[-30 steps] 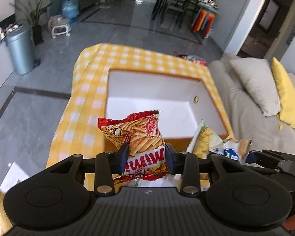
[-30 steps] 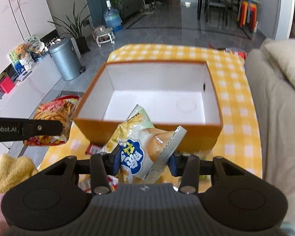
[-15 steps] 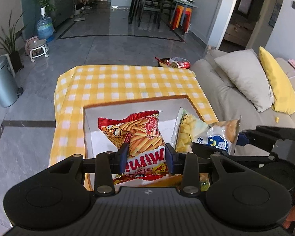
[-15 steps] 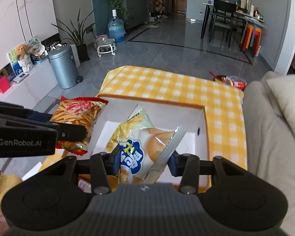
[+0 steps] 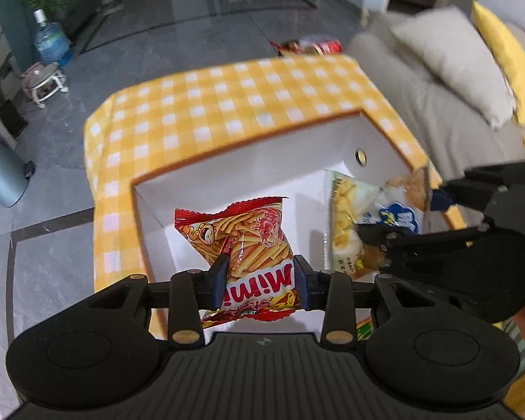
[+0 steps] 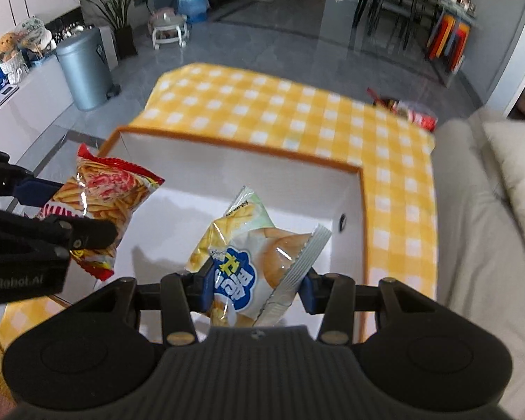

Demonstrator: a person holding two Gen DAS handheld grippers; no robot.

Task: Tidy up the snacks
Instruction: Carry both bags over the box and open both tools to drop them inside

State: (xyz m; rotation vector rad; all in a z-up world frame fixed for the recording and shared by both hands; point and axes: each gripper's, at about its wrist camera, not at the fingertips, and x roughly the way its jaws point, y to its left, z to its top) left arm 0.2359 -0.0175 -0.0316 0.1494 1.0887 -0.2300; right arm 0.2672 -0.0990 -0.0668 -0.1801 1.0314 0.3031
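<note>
Pinching a red Mimi snack bag (image 5: 248,245), the left claw (image 5: 259,281) hangs over the white box (image 5: 248,161) on the checked tabletop (image 5: 227,105), beside the right claw (image 6: 255,288) gripping a bun packet (image 6: 259,255).

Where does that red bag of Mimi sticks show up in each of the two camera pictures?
Left wrist view: the red Mimi bag sits low in the centre, pinched in the left gripper, over the box.
Right wrist view: the same bag is at the left edge, held above the box's left side.
Shared landmark: the white box with orange rim on the yellow checked tablecloth.
</note>
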